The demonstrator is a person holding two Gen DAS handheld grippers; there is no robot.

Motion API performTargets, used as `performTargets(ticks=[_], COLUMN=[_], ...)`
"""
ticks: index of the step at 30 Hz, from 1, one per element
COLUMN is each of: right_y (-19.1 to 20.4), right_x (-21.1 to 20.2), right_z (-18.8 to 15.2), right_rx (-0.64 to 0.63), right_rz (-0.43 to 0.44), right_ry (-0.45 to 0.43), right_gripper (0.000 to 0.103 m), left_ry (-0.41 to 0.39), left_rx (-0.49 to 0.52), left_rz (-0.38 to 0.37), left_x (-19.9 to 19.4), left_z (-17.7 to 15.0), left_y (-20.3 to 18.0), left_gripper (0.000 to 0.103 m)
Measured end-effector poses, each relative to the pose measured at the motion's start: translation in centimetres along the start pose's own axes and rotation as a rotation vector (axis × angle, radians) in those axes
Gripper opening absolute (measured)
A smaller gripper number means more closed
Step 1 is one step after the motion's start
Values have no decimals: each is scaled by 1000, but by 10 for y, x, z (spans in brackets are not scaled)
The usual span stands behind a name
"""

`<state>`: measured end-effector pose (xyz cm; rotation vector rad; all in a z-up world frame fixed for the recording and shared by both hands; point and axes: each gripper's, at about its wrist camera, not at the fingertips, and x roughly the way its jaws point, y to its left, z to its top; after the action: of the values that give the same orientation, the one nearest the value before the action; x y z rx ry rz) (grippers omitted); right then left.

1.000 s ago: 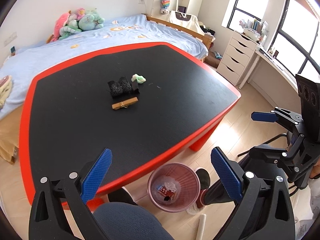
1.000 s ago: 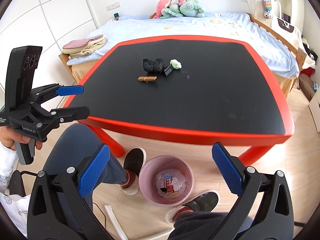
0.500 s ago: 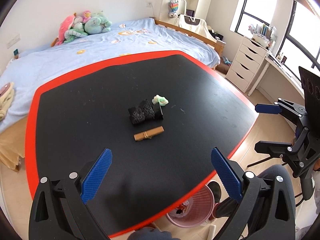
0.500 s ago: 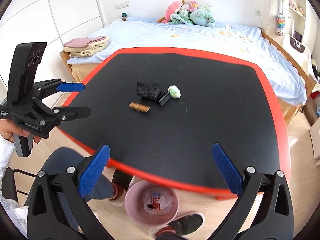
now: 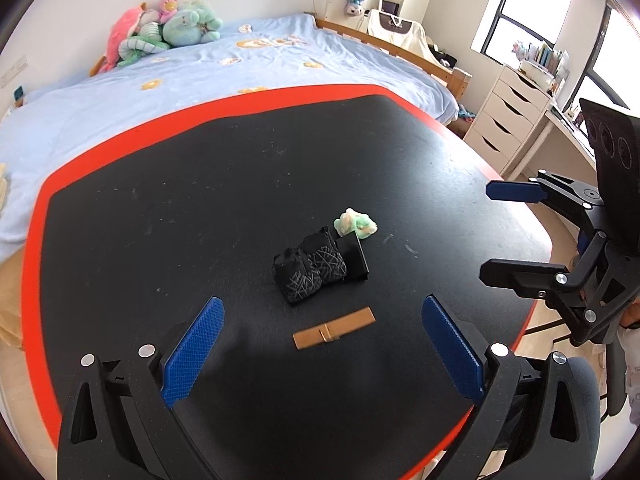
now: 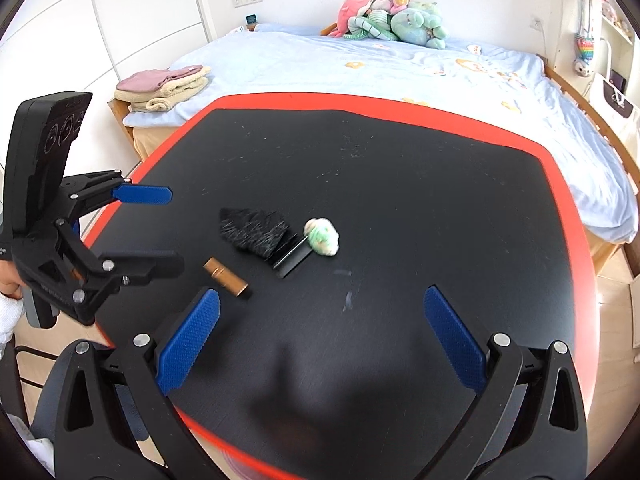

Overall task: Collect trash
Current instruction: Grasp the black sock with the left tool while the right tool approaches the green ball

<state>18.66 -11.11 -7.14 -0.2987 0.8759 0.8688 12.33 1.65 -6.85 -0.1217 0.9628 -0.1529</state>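
Both grippers have swung up from the pink bin to hang over the black table point(image 5: 120, 220), left gripper point(image 5: 326, 354) and right gripper point(image 6: 326, 338) spread wide, empty. Mid-table lie the brown wrapper point(image 5: 334, 328), black wrapper clump point(image 5: 308, 274) and green-white wad point(image 5: 355, 222), bunched closely enough that a careless pinch might scatter neighbours.

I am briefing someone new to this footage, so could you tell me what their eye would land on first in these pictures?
The black table with its bright red rim fills both views, and a small cluster of trash sits mid-table: a crumpled black wrapper, a green-white wad behind it, and a brown strip nearer the camera. The left gripper and right gripper both frame it with blue pads spread wide, holding nothing.
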Motion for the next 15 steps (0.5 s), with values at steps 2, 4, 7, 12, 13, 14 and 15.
performTargets(ticks=[2,4,7,12,13,14,15], right_y=[-5,-9,-13,-20,-21,-22,-23], right_x=[11,24,43,65,69,74,77], right_z=[5,9,15,22,23,25,25], right_rx=[-1,0,-5,7,11,13,15], right_rz=[3,13,24,44,47,52,54], right_ry=[7,13,33,46,48,52,53], right_gripper=[100,99,88,77,75,72,69], left_ry=[12,21,36,50,51,52,53], left_rx=[-2,-8,-19,-34,-37,-42,-43], left_rz=[-5,-7,-11,-21,-24,-31,-35], left_x=[10,18,30,43,45,46,48], left_z=[3,5,5,6,7,6,7], left_y=[4,7,12,22,23,25,26], left_gripper=[95,95,95,95,95,94,92])
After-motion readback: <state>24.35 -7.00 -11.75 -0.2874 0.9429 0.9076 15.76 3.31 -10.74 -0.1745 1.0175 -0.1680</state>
